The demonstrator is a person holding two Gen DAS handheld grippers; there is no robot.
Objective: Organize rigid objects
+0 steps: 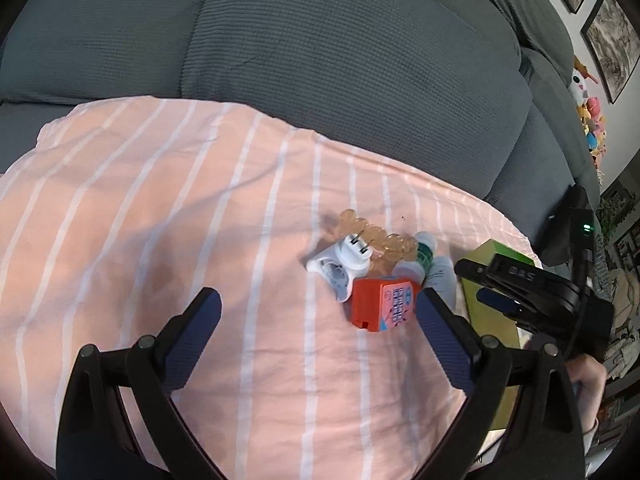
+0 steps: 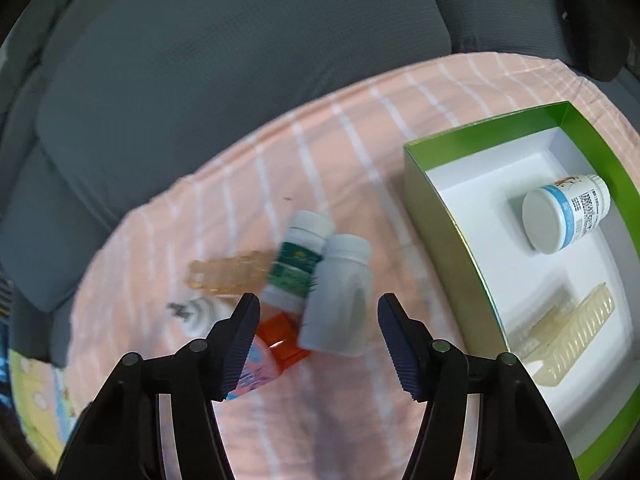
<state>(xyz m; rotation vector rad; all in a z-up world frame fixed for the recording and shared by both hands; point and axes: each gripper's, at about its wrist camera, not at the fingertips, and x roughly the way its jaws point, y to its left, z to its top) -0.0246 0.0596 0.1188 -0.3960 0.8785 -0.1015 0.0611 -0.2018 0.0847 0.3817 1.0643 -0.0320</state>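
A small heap lies on the pink striped cloth: a red box, a white plug adapter, an amber plastic piece, a green-labelled bottle and a plain white bottle. My left gripper is open, just short of the heap, its right finger beside the red box. The right gripper hangs over the white bottle, fingers either side and not touching it. A green box on the right holds a blue-labelled bottle and a clear amber tray.
Grey sofa cushions rise behind the cloth. In the left wrist view the right gripper and a hand stand over the green box. Plush toys and framed pictures are at the far right.
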